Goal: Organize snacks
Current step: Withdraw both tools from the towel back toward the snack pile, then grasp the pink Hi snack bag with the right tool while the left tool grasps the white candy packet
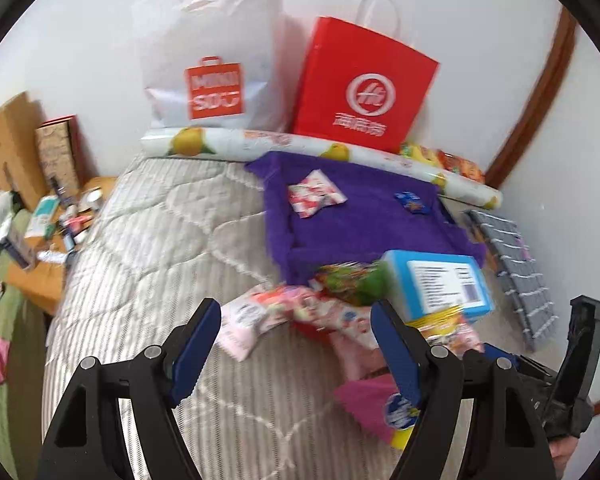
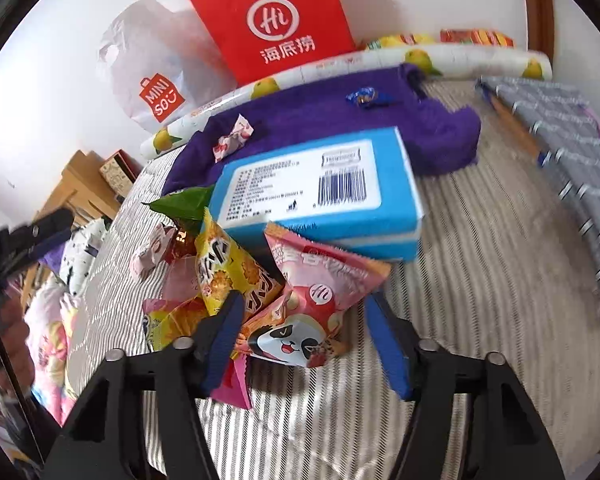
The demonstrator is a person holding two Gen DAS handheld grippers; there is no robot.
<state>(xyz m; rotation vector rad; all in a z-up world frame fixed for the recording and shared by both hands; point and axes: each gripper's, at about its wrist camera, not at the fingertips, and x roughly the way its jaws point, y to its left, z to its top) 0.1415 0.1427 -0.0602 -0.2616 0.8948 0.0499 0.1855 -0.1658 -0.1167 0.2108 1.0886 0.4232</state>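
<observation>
A: What writing could you read?

B: The white plastic bag (image 1: pixel 204 60) at the bed's far edge said MINISO in an orange square, and the red paper bag (image 2: pixel 274 20) beside it had "Hi" in a ring over white Chinese characters. The blue box (image 2: pixel 320 196) carried a white label with a barcode; its small print was too blurred to read.

A: And the snacks?

B: They were heaped on the striped bed (image 2: pixel 480 280) near its right edge, touching the box's near side. The pink panda packet (image 2: pixel 316 300) also bore a "Hi" ring; its long axis ran from the box toward the right claw (image 2: pixel 306 344). The yellow packet (image 2: pixel 224 276) leaned beside it, its lettering unclear. Two small sweets lay on the purple towel (image 1: pixel 360 220).

A: The claws?

B: Both were spread wide, holding nothing. The right one straddled the panda packet's near end. The left claw (image 1: pixel 296 344) hung over blurred pink packets (image 1: pixel 276 312).
</observation>
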